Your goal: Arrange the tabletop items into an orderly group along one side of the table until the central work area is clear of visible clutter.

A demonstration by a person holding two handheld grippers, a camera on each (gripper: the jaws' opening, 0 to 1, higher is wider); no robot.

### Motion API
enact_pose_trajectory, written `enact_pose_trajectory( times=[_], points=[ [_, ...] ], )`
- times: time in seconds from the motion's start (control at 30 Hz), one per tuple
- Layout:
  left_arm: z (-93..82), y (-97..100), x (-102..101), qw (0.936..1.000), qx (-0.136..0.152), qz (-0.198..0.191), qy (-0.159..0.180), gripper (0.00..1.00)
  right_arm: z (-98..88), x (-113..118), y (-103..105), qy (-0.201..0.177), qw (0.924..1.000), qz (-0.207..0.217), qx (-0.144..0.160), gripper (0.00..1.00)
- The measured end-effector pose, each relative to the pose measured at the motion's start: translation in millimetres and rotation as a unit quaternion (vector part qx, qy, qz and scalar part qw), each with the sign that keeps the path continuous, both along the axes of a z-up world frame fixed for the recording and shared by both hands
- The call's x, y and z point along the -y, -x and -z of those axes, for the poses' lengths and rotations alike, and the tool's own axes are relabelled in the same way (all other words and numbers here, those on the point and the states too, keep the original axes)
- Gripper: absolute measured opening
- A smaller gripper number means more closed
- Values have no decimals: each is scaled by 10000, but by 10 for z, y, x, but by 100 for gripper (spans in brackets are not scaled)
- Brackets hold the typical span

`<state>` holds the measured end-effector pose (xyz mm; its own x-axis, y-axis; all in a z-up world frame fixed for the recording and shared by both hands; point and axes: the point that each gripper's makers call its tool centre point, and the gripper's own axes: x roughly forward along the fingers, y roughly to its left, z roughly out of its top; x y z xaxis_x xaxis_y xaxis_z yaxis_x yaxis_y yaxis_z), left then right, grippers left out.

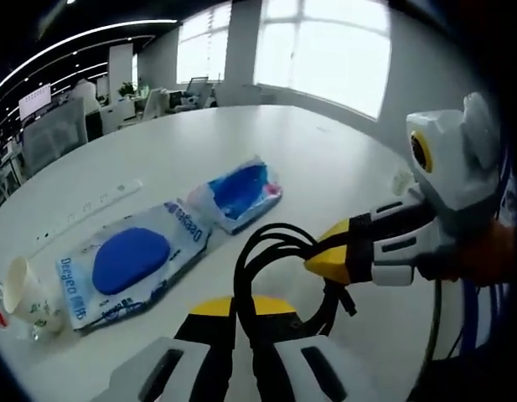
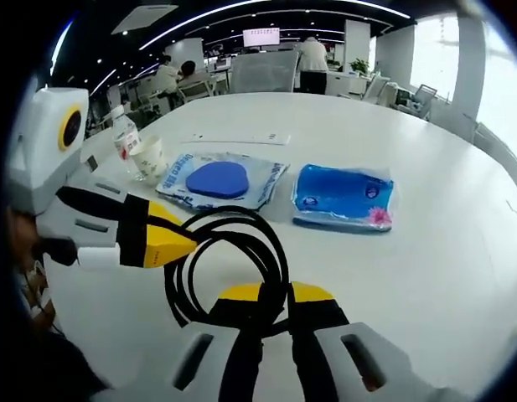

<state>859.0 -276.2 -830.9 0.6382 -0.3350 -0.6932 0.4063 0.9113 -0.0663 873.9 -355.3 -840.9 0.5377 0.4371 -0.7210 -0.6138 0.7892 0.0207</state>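
Both grippers have the black cable coil low over the white surface: right gripper fingers pinch its near edge, left gripper fingers pinch the opposite edge. The wipe packs lie just beyond, long sides abreast.

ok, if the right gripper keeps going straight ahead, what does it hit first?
The right gripper is shut on the black cable. Past that loop, probably the gap between the two wipe packs, closest to the darker blue one; depth is unclear.

left gripper jaws closed, right gripper jaws closed, tips nearly meeting
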Motion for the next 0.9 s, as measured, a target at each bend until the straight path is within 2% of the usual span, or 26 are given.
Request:
enact_pose_trajectory(
  times=[0.17,0.37,0.57,0.9],
  points=[
    [96,-84,-2,9999,-125,5,-38,3,96,-7,-91,109,9999,-39,-25,6],
    [176,-171,-44,9998,-176,-27,-86,3,121,-32,-172,196,9997,-107,20,6],
    [264,-221,-32,9997,-222,-10,-91,4,235,-27,-236,455,9989,-37,-52,7],
    [423,-202,-8,9989,-408,157,-153,6,373,-6,-202,690,9972,-258,-125,9]
  ],
)
